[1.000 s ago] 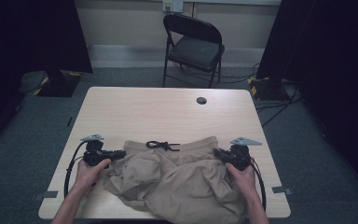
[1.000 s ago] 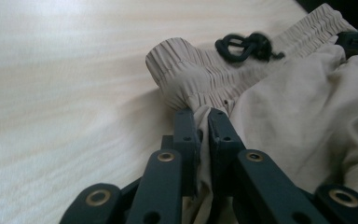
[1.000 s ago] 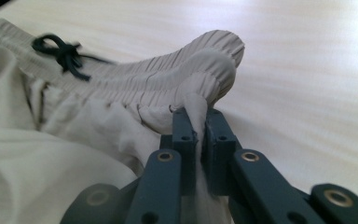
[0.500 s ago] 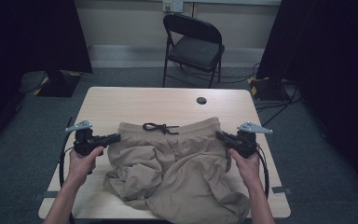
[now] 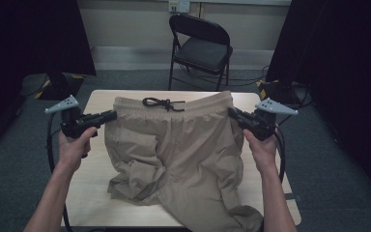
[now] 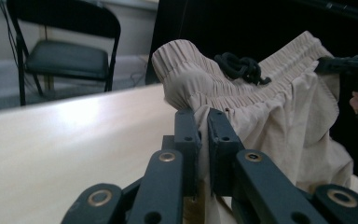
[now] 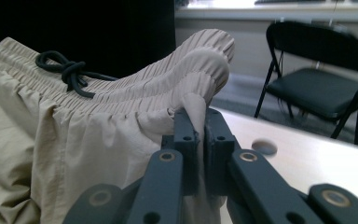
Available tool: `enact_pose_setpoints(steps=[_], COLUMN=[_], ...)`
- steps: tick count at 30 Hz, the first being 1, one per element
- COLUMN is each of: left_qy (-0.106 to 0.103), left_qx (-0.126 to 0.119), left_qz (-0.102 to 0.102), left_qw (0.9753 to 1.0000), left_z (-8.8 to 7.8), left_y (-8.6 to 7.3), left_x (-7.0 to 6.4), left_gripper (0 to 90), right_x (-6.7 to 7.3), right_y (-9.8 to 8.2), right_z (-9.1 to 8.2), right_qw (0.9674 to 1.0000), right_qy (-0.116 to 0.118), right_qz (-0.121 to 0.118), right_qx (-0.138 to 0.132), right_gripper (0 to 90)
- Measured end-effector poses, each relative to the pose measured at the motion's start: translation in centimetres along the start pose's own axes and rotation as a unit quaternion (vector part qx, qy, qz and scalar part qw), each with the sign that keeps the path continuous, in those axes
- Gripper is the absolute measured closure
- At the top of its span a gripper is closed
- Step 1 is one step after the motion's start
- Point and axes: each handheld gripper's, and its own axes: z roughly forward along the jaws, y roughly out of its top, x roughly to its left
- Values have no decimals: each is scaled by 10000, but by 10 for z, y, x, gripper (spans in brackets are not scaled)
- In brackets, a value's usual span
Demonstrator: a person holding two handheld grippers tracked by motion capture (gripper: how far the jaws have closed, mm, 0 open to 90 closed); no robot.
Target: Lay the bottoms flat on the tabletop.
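From the high view, a person is holding a pair of beige shorts (image 5: 174, 145) up by the waistband, one gripper at each end. The left gripper (image 5: 112, 115) is pinching the left end of the waistband, and the right gripper (image 5: 232, 113) is pinching the right end. The waistband is hanging stretched between them above the table (image 5: 94, 193), with a black drawstring (image 5: 163, 103) knotted at its middle. The legs of the shorts are drooping down and lying crumpled on the tabletop near the person's edge. A black folding chair (image 5: 200, 48) is standing on the floor beyond the table.

In the left gripper view, the left gripper (image 6: 203, 140) is clamping its jaws tight on the fabric of the shorts (image 6: 270, 116) just under the gathered waistband, which is bulging over the jaw tips. The drawstring (image 6: 240, 66) is sitting farther along, and the right gripper (image 6: 326, 65) is gripping the far end.

In the right gripper view, the right gripper (image 7: 201, 135) is squeezing its jaws on the cloth of the shorts (image 7: 74, 149) below the waistband, with only fabric between the pads. The drawstring (image 7: 67, 70) is lying on the band to the left, and the chair (image 7: 321, 79) is standing behind the table (image 7: 307, 168).
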Motion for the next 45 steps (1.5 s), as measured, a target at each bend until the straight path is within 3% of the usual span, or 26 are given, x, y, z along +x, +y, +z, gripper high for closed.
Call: enact_pose_setpoints(steps=[1, 2, 5, 6, 13, 14, 17, 19, 20, 21, 22, 24, 27, 34, 39, 43, 44, 45], left_qy=[0, -2, 29, 79, 91, 140, 303, 489, 489, 564, 568, 621, 500, 298, 23, -43, -76, -140], left_qx=[0, -94, -138, -140, -204, -259, -264, -217, -217, -178, -132, 122, 161, 266, 378, 392, 421, 469], left_qz=[0, 63, 87, 114, 207, 241, 211, 19, 19, -111, -145, -73, -167, -167, -117, -108, -100, -27], left_qw=[10000, 9999, 9999, 9998, 9995, 9993, 9990, 9986, 9986, 9982, 9982, 9980, 9985, 9991, 9992, 9992, 9990, 9988], left_z=[0, -3, -3, -1, 12, 18, 34, 47, 47, 53, 56, 63, 65, 63, 54, 47, 44, 40], left_y=[0, 13, 25, 36, 66, 76, 82, 77, 77, 72, 69, 57, 46, 26, 0, -13, -18, -26], left_x=[0, 0, 3, 7, 18, 26, 42, 52, 52, 58, 59, 60, 61, 52, 39, 34, 31, 26], left_gripper=[846, 846, 846, 847, 847, 847, 844, 794, 721, 689, 689, 634, 639, 651, 671, 681, 681, 686], right_x=[0, 0, -2, -3, -15, -21, -31, -40, -40, -49, -49, -59, -60, -49, -28, -17, -14, -8], right_y=[7, 13, 23, 32, 56, 68, 77, 77, 77, 71, 71, 58, 43, 21, -6, -19, -23, -30], right_z=[1, 2, 5, 12, 28, 35, 49, 65, 65, 82, 82, 93, 95, 87, 76, 70, 68, 65], right_qw=[10000, 10000, 9999, 9998, 9997, 9996, 9995, 9993, 9993, 9967, 9967, 9945, 9941, 9948, 9957, 9957, 9957, 9963], right_qy=[-17, -23, -35, -40, -158, -182, -247, -369, -369, -749, -749, -883, -821, -679, -432, -328, -262, -144], right_qz=[-19, -42, -59, -60, -127, -150, -55, 18, 18, 104, 104, 288, 308, 349, 367, 296, 276, 250], right_qx=[-50, -84, -135, -161, -134, -164, -164, -10, -10, 280, 280, 474, 644, 668, 732, 814, 842, 804], right_gripper=[858, 858, 858, 858, 858, 858, 856, 804, 804, 611, 611, 517, 499, 484, 461, 458, 465, 540])
